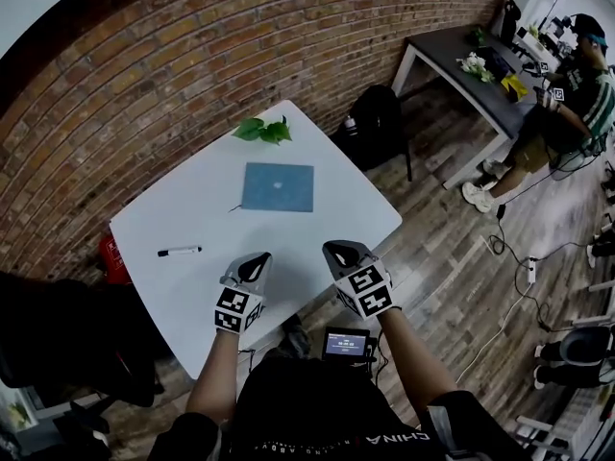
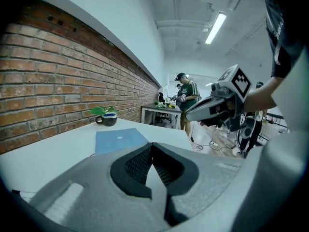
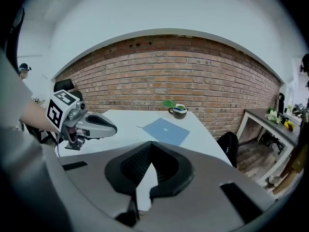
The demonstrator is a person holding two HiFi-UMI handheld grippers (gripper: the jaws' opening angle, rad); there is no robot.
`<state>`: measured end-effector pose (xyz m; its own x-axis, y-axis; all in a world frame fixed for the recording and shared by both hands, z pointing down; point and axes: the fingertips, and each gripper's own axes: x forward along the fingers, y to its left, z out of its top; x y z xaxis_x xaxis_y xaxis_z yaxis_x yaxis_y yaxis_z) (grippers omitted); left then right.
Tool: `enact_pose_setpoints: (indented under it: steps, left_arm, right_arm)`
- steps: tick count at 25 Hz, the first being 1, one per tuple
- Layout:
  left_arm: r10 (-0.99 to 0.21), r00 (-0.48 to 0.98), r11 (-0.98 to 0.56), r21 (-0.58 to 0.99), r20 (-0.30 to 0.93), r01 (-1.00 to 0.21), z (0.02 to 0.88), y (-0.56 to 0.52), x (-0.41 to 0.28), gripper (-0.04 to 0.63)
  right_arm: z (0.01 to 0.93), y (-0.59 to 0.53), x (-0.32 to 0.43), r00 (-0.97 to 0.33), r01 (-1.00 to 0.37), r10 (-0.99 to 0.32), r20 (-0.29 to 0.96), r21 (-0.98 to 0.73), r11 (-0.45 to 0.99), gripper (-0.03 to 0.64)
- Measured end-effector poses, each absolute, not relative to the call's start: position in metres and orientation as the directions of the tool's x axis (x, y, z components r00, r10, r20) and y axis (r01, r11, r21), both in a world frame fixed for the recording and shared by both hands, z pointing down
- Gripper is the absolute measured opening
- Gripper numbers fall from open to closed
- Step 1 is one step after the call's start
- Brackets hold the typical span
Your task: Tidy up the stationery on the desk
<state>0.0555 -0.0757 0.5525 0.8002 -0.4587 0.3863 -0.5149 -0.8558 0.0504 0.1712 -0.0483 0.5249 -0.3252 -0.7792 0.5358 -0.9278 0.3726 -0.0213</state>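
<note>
Tidy-up not started imo. Left gripper [image 1: 254,265] and right gripper [image 1: 338,254] both empty, jaws pressed together, hovering at near edge of tabletop [image 1: 357,209]. Marker [image 1: 180,251] by left edge, blue notebook [image 1: 278,186] mid-tabletop. Next: open jaws, reach for marker.

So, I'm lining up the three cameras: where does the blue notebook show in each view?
Head view: the blue notebook lies mid-table.
Left gripper view: blue notebook left of centre, above the jaws.
Right gripper view: blue notebook at centre, beyond the jaws.
Shared landmark: the potted plant just beyond it.
</note>
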Motion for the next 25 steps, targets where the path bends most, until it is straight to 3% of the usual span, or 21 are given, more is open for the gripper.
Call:
enact_pose_setpoints:
  steps: [25]
  left_arm:
    - [-0.604, 0.694, -0.730, 0.077, 0.392, -0.679, 0.558, -0.137, 0.025, 0.008]
  right_arm:
    - [0.531, -0.133, 0.135, -0.481, -0.825, -0.673, 0.562, -0.031, 0.564, 0.008]
